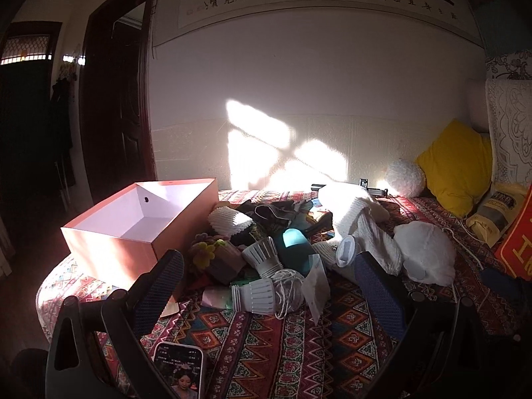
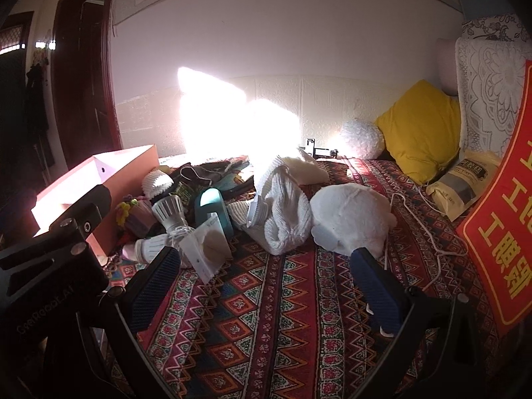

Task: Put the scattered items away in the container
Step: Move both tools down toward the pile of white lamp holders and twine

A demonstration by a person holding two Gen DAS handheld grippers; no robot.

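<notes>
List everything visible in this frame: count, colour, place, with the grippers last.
box: 1, pink, white inside, empty, left of the pile
LED bulbs: at least 2, white, front of pile
string ball: 1, white, beside the front bulb
knit cloth: 1, white, mid pile
plush toy: 1, white, right of pile
cushion: 1, yellow, back right
phone: 1, screen lit, near edge
left gripper: open, empty
right gripper: open, empty
</notes>
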